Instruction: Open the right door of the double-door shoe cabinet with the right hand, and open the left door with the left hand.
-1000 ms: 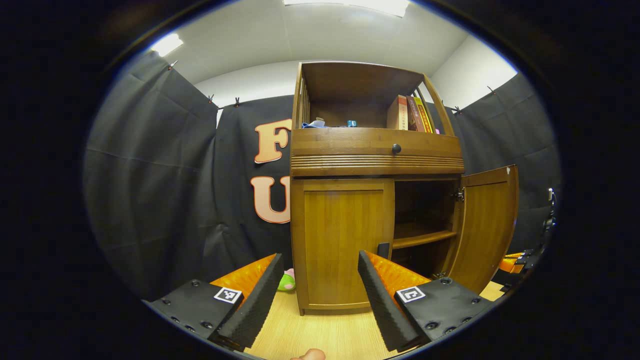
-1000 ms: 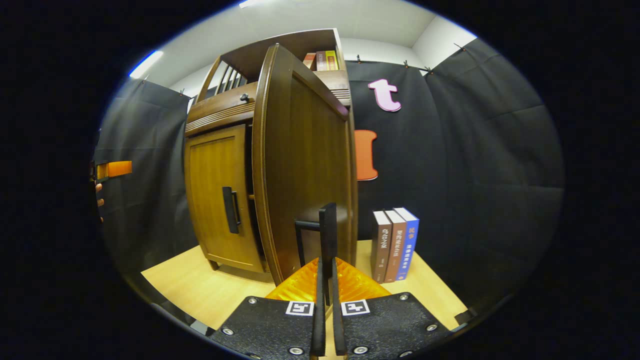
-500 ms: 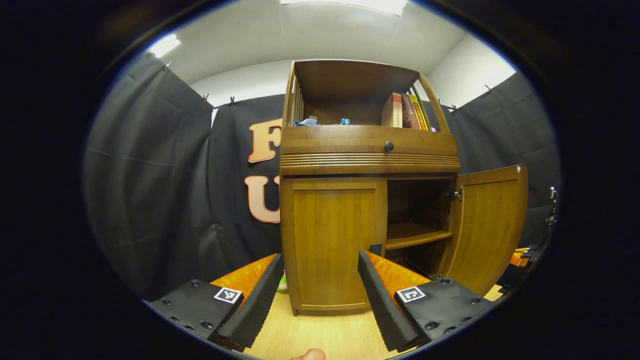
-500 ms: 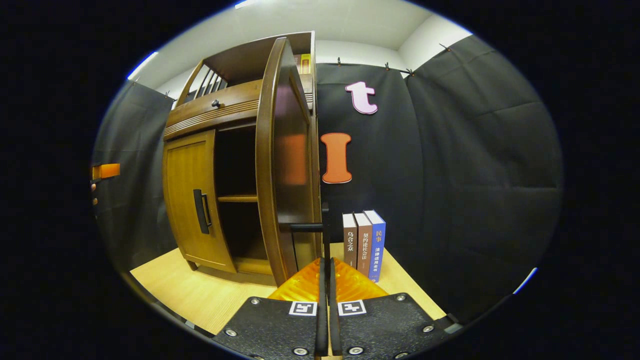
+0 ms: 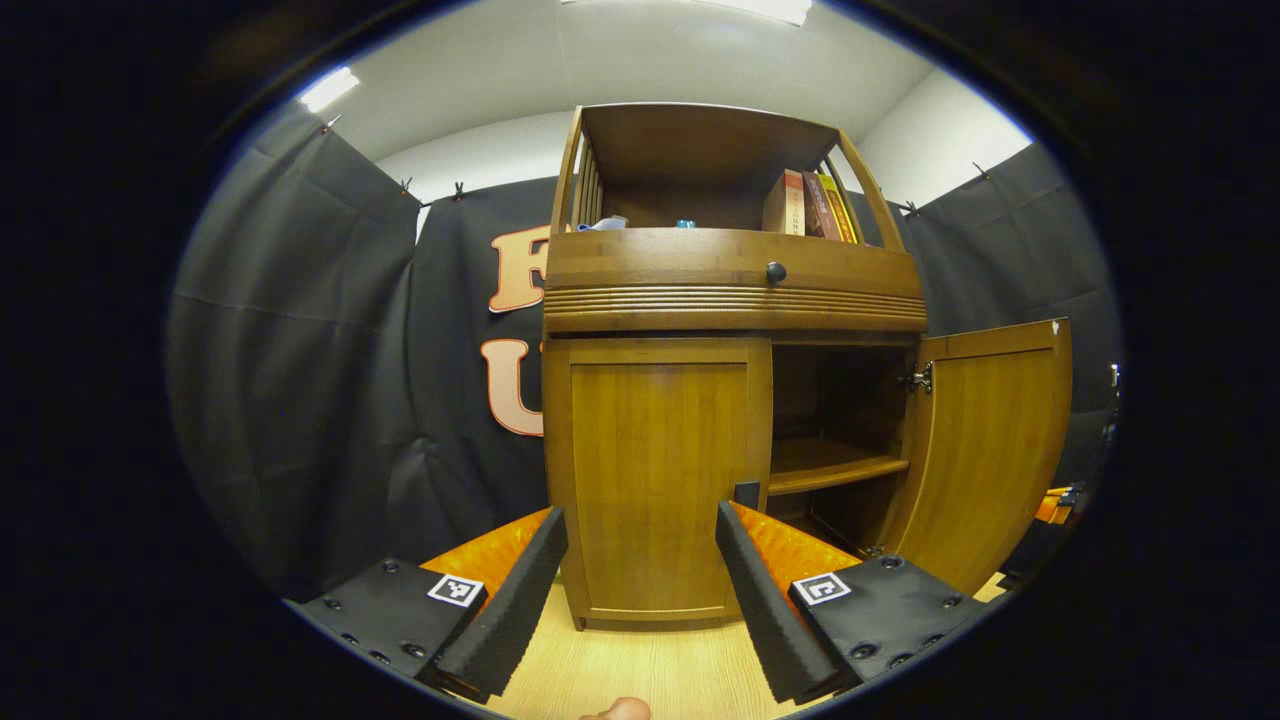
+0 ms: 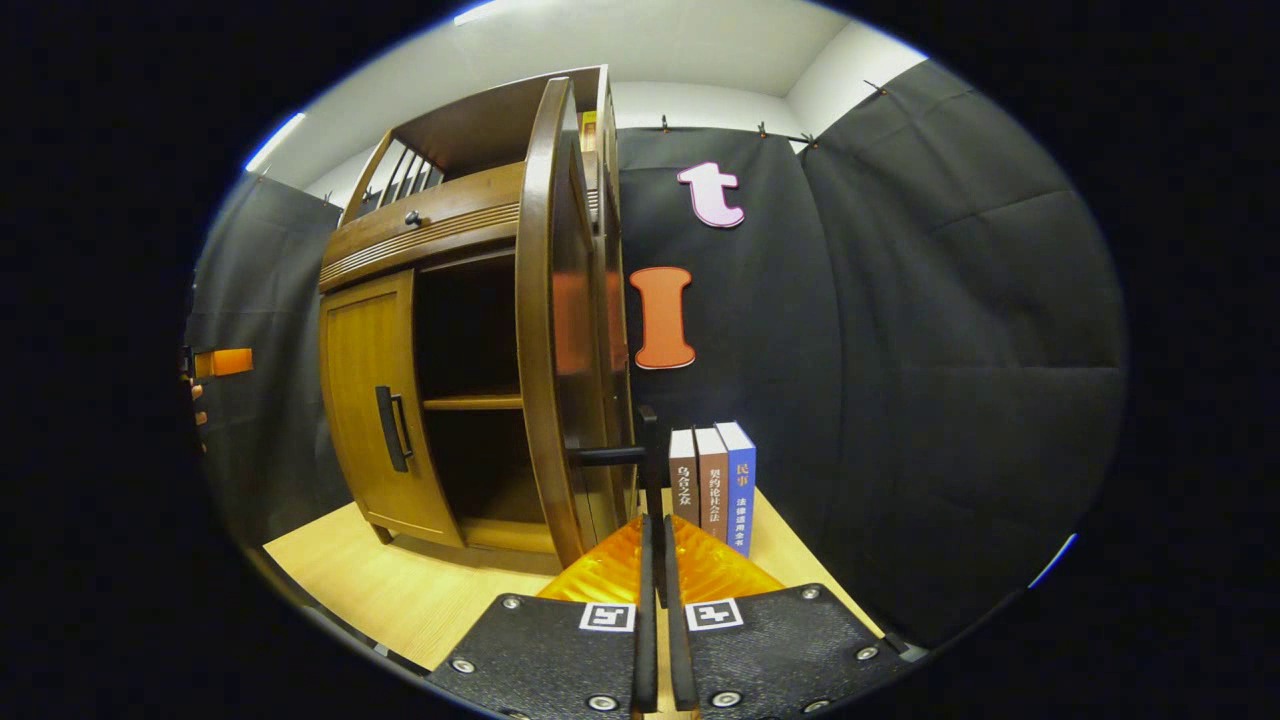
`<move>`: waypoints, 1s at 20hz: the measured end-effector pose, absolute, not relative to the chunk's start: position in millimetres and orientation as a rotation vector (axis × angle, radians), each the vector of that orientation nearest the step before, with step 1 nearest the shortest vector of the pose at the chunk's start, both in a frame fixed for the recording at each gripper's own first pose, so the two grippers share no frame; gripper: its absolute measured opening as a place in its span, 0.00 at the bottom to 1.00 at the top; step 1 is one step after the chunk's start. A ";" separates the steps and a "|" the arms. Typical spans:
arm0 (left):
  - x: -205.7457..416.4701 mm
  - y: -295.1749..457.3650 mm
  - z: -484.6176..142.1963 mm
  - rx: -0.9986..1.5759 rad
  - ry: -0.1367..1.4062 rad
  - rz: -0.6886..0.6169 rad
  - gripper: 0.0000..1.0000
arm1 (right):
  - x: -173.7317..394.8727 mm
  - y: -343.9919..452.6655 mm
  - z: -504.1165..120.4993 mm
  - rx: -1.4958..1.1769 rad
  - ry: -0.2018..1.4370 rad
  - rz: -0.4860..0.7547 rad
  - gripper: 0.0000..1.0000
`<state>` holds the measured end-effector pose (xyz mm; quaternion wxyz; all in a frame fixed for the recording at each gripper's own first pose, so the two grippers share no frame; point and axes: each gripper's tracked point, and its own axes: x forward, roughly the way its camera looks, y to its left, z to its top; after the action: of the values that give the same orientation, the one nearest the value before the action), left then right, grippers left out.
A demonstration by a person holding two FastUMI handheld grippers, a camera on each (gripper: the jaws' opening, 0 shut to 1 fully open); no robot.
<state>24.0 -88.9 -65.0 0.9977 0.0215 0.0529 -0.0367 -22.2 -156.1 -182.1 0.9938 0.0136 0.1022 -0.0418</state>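
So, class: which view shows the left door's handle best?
The right gripper view: the left door's handle shows whole against the door. In the left gripper view just its top peeks above a finger.

Of 3 books at the right, "乌合之众" is printed on the left spine, "民事" on the blue spine.

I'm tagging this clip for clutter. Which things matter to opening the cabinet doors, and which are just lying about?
Job: right door, its handle in the right gripper; left door, its handle; left gripper.

Lying about: books on the floor, shelf books.
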 end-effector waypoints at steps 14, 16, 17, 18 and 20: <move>102.8 -157.8 -128.1 -0.007 0.153 -0.161 0.96 | -38.9 -189.3 -155.9 -0.089 0.136 -0.199 0.16; 115.5 -165.3 -141.5 -0.042 0.171 -0.177 0.96 | -40.8 -195.8 -155.5 -0.066 0.139 -0.213 0.20; 124.6 -169.0 -147.6 -0.053 0.178 -0.178 0.95 | -42.3 -199.5 -157.2 -0.050 0.142 -0.222 0.30; 133.2 -174.5 -153.5 -0.059 0.185 -0.182 0.95 | -42.5 -203.5 -157.8 -0.035 0.144 -0.229 0.21; 148.1 -182.4 -163.4 -0.054 0.188 -0.189 0.97 | -43.7 -212.9 -159.3 -0.017 0.143 -0.246 0.24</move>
<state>148.1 -182.4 -163.4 0.9908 -0.0269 0.0938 -0.0943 -43.7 -212.9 -159.3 0.9899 -0.0085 0.0711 -0.1226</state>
